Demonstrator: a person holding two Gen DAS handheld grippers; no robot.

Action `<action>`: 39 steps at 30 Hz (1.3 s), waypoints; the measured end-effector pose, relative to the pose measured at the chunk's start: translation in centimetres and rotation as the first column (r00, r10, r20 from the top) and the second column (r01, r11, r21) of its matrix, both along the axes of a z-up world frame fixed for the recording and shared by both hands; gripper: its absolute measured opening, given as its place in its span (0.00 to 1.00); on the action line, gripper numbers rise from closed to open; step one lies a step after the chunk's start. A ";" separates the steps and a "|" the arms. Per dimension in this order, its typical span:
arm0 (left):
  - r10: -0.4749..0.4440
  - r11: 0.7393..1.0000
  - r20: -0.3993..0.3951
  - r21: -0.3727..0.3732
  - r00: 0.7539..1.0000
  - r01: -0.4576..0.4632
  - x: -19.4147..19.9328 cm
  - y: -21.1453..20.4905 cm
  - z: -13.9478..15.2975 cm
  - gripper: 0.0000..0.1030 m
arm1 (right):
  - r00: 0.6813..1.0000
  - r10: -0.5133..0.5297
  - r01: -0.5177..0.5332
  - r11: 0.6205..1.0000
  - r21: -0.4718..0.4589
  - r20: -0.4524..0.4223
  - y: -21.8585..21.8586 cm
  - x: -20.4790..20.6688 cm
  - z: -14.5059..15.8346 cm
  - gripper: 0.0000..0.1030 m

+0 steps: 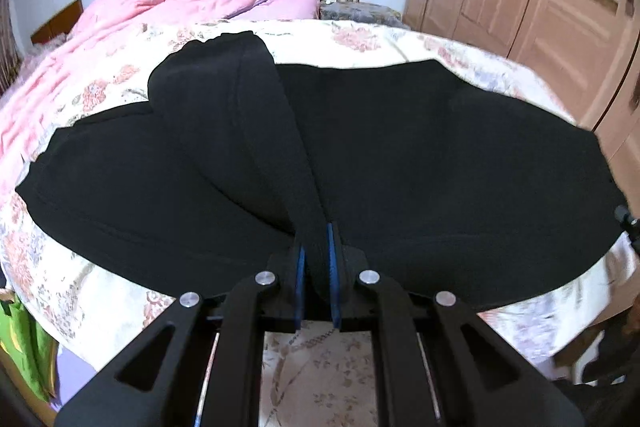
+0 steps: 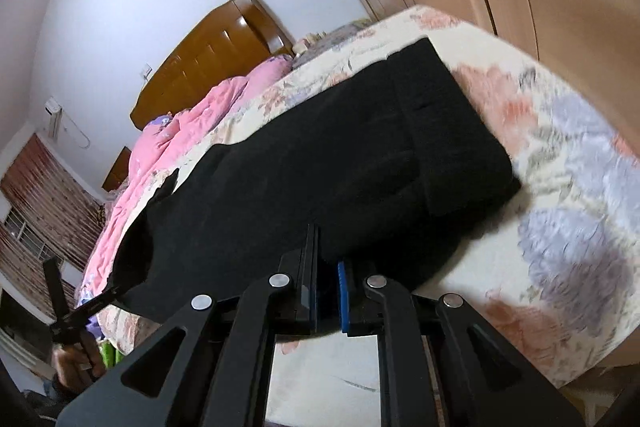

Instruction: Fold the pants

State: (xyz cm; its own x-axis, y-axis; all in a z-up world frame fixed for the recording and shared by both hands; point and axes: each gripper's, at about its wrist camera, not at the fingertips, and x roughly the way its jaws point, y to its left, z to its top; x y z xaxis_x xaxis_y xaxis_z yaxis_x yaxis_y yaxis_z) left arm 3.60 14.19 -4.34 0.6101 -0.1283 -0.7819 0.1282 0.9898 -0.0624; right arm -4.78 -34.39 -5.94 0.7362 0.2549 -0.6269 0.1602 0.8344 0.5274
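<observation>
A crumpled pink quilt (image 1: 120, 23) lies at the far left of the floral-print bedsheet (image 1: 100, 291). The black fabric pants (image 1: 420, 167) spread across the sheet — the left gripper (image 1: 316, 251) pinches a raised fold of them, and the right gripper (image 2: 326, 267) clamps their near edge.

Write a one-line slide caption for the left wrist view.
Left tongs pinch a raised fold of black pants spread on a floral bedspread.
</observation>
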 end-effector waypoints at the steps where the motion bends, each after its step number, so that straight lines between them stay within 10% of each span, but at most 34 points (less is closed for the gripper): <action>1: -0.005 1.000 -0.005 0.011 1.000 0.005 -0.2 0.0 -0.1 0.09 | 1.000 0.000 0.000 1.000 -0.013 -0.014 0.1 0.1 -0.3 0.12; 10: -0.013 1.000 -0.011 0.015 1.000 0.014 -0.1 0.0 -1.7 0.15 | 0.998 -0.010 0.009 1.000 -0.018 -0.063 -0.1 0.3 -1.6 0.13; 12: -0.007 1.000 -0.017 0.029 1.000 0.008 -0.1 0.0 -2.2 0.28 | 0.995 -0.001 -0.002 1.000 -0.026 -0.098 0.1 0.6 -2.3 0.13; 14: 0.029 0.999 0.007 0.032 1.000 -0.029 -0.4 0.7 -2.2 0.73 | 0.994 0.001 -0.002 1.000 -0.006 -0.106 -0.2 0.4 -2.2 0.15; 18: 0.084 0.996 0.065 0.029 0.994 -0.086 -0.8 2.5 -0.3 0.78 | 0.981 -0.016 0.022 0.999 0.030 -0.191 -1.1 -0.1 -1.1 0.25; 22: 0.082 0.984 0.191 0.139 0.978 -0.110 -0.4 2.1 3.3 0.91 | 0.982 -0.077 0.067 0.996 -0.065 -0.174 -1.3 -0.9 2.2 0.93; 23: 0.064 0.983 0.202 0.154 0.977 -0.096 -0.2 1.6 3.8 0.92 | 0.989 -0.070 0.060 0.995 -0.076 -0.129 -0.9 -0.8 3.5 0.96; 30: -0.190 0.966 0.189 0.211 0.963 0.149 4.8 -6.8 4.6 0.98 | 0.995 0.094 -0.097 0.970 -0.224 -0.025 4.2 5.3 8.1 0.96; 35: -0.188 0.960 0.063 0.221 0.980 0.170 8.3 -10.0 1.3 0.98 | 0.974 0.183 -0.206 0.959 -0.194 -0.130 8.8 13.7 6.1 0.96; 39: -0.208 0.942 0.115 0.292 0.971 0.167 9.1 -9.1 2.7 0.98 | 0.955 0.263 -0.284 0.946 -0.159 -0.138 11.5 17.7 4.0 0.96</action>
